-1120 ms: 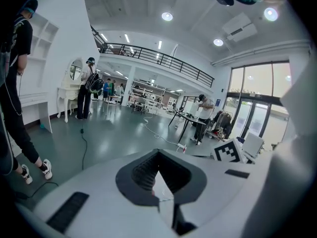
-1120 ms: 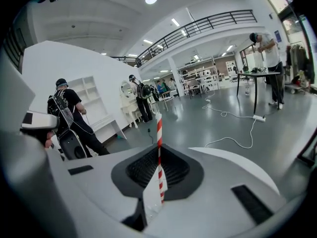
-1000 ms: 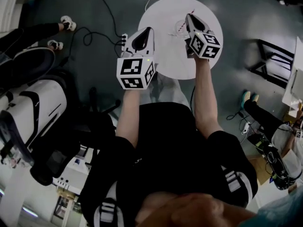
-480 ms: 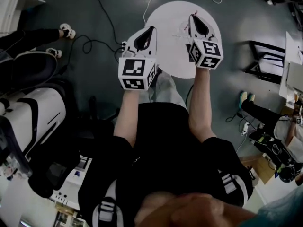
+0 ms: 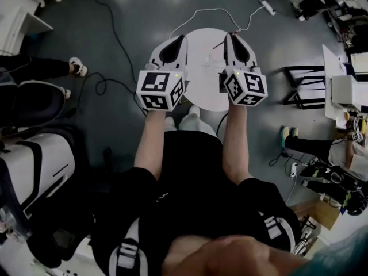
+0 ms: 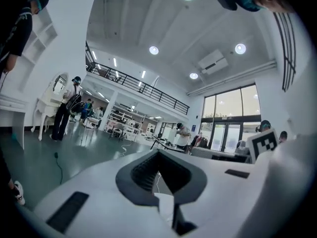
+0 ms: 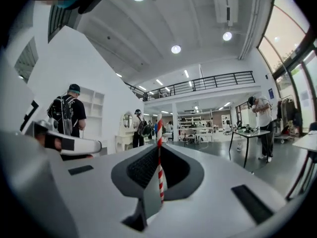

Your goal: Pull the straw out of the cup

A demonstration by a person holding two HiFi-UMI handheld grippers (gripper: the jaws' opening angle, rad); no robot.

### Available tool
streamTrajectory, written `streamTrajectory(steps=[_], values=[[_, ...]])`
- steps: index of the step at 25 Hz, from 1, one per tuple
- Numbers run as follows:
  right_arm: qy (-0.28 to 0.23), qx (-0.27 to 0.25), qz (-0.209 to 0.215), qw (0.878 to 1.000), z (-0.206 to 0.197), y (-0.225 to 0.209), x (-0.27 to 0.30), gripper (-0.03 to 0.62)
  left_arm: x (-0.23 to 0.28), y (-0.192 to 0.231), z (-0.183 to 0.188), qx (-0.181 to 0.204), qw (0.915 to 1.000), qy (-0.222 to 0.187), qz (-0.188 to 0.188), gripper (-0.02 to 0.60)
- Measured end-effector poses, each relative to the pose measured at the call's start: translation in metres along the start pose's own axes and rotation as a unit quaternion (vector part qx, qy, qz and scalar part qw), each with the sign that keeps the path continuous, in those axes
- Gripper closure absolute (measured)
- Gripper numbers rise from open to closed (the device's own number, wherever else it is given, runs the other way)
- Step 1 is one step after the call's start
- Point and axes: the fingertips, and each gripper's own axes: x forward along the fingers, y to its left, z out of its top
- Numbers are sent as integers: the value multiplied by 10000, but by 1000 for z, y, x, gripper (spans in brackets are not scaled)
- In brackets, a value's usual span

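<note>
Two grippers are up over the round white table (image 5: 201,61) in the head view, side by side and well apart. The left gripper (image 5: 183,38) is over the table's left edge and the right gripper (image 5: 228,35) over its right half, both noses pointing away from the person. The marker cubes sit at the near ends, and a cable (image 5: 109,30) snakes across the dark floor off to the left. The cup is too small to pick out from up here. Over to the left gripper view: the jaws are pressed together at the tips with nothing between them, only open hall beyond. Now the right gripper view, and here is the catch. The jaws are clamped narrow on the straw (image 7: 160,178), red and white striped, which stands upright right on the centre line. It is pinched where the dark pads meet. Its top pokes up past the jaw tips, and its lower end runs down into the slot toward the camera.
</note>
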Motion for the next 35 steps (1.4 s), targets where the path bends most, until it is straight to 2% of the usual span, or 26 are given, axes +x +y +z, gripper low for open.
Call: streamTrajectory(steps=[6, 11, 18, 23, 35], values=[[-630, -206, -40, 9978, 57, 20, -23, 565, -2, -20, 39, 246, 9982, -333, -439, 580], [-1036, -523, 36, 9932, 98, 33, -44, 565, -6, -42, 57, 255, 9934, -602, -945, 580], [-741, -490, -94, 9960, 80, 20, -47, 565, 1, -49, 49, 342, 9934, -469, -988, 581], [-539, -408, -76, 9977, 63, 17, -45, 565, 4, -46, 42, -19, 9945, -399, -965, 580], [-338, -292, 103, 9989, 46, 18, -27, 565, 13, -30, 29, -36, 9972, -188, -728, 580]])
